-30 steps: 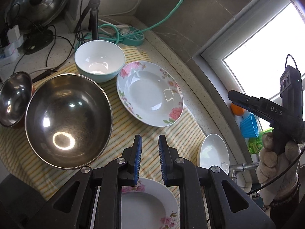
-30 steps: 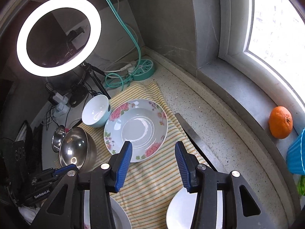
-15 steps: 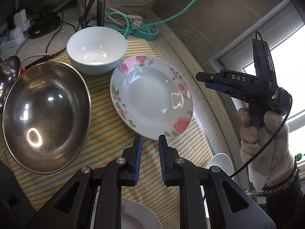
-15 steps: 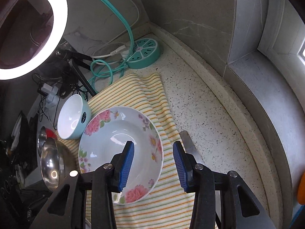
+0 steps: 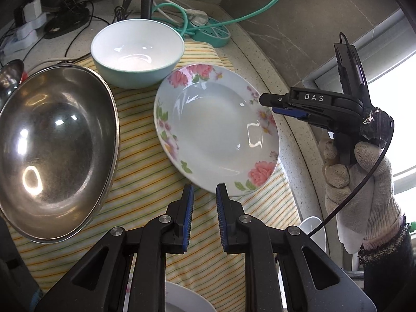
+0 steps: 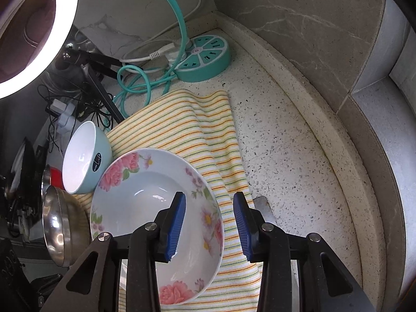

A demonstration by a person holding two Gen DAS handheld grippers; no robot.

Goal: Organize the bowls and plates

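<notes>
A floral deep plate (image 5: pixel 215 130) lies on the striped cloth (image 5: pixel 145 174); it also shows in the right wrist view (image 6: pixel 145 197). My right gripper (image 6: pixel 209 208) is open, its jaws straddling the plate's right rim; it also shows in the left wrist view (image 5: pixel 270 105) at that rim. My left gripper (image 5: pixel 205 195) is slightly open and empty, just short of the plate's near edge. A white and teal bowl (image 5: pixel 136 52) sits behind the plate. A large steel bowl (image 5: pixel 54 148) stands at left. Another floral plate (image 5: pixel 187 299) lies below the left gripper.
A small steel bowl (image 5: pixel 10 75) is at the far left. A small white dish (image 5: pixel 314 231) lies at the right. A teal power strip (image 6: pixel 205 54) with cables sits at the back corner. A ring light (image 6: pixel 33 26) stands behind.
Both grippers have moved forward toward the floral deep plate. The right gripper has come down so its jaws now straddle the plate's right rim.
</notes>
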